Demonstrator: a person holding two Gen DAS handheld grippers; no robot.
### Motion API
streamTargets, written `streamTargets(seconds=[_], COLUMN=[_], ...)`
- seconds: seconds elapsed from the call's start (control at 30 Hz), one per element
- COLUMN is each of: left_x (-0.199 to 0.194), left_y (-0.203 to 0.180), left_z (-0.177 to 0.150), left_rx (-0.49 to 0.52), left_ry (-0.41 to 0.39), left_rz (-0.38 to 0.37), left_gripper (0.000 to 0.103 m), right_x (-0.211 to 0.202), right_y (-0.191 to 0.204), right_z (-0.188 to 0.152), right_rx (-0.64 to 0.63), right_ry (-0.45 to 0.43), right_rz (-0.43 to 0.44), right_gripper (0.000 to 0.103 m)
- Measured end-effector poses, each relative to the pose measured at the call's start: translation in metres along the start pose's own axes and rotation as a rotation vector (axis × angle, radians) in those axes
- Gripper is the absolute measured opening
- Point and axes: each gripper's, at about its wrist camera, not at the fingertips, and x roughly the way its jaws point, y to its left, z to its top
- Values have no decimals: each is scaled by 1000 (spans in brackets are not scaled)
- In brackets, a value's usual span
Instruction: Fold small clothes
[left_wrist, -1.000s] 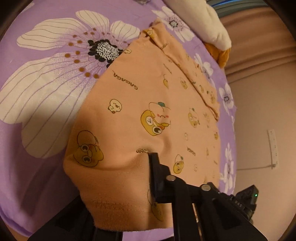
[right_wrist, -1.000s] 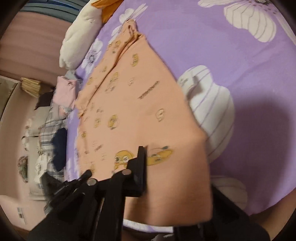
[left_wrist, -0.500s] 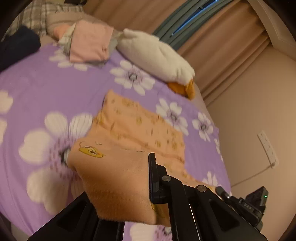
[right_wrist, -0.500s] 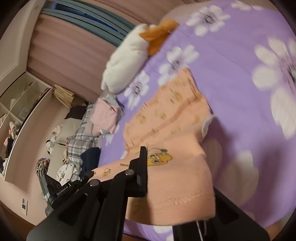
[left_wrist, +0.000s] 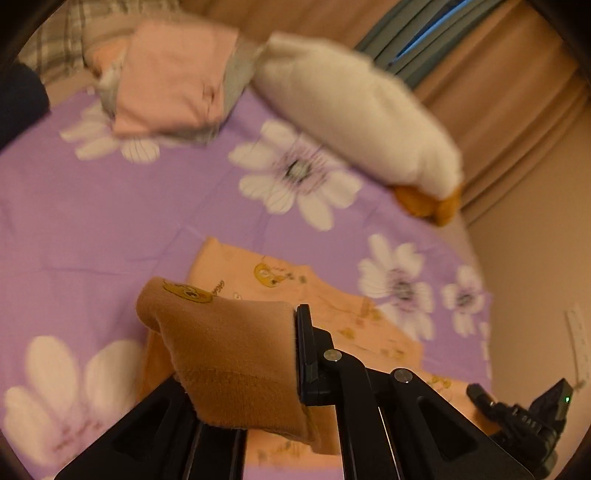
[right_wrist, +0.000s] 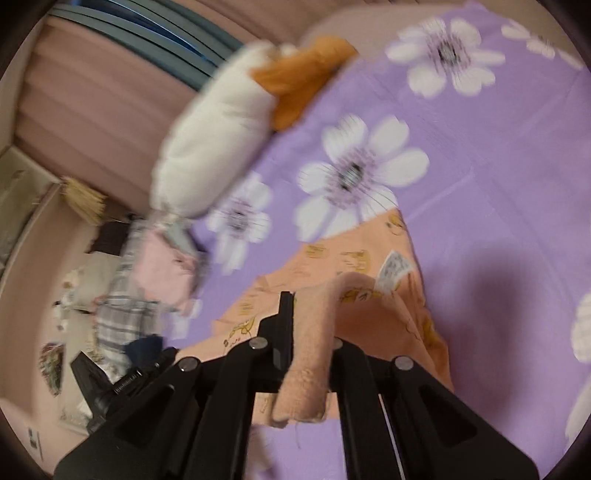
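A: Peach cotton with duck prints, that's the garment (left_wrist: 236, 354) I'm working. My left gripper (left_wrist: 295, 354) is clenching one hem corner and my right gripper (right_wrist: 314, 332) is clenching the other, both jaws pinched tight on the cloth.

B: Where is the garment lying?

A: Its far part is lying flat on the purple flowered sheet (left_wrist: 110, 221); the near edge is hanging lifted in my grippers and curling over the flat part.

B: Any baskets or bins I should be watching?

A: I'm seeing none on the bed. There is a folded pile (left_wrist: 170, 81), pink on top with grey under it, sitting on the sheet at the far side, just beside a white plush (left_wrist: 354, 110) with orange feet. In the right view a shelf (right_wrist: 26, 206) is showing at the room's edge, too blurred to tell what it is holding.
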Motion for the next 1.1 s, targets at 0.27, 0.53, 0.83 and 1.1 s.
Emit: streamTargets(seconds=[0.27,0.53,0.83,1.1], left_x=[85,8,-66,7], left_y=[18,28,14,-14], left_z=[-8,34,-16,-59], left_rx=[61,138,317,358], left_ry=[56,80,50,165], left_rz=[158,266,233,179], left_gripper=[1,54,30,30], right_x=[74,14,-24,33], right_y=[-75,-37,-11,-18], right_z=[8,22,-9,-57], right_rx=[116,-102,-219,-201], right_ry=[73,-2,37,200], right_rz=[-133,-245,-252,-244], right_gripper=[1,38,11,11])
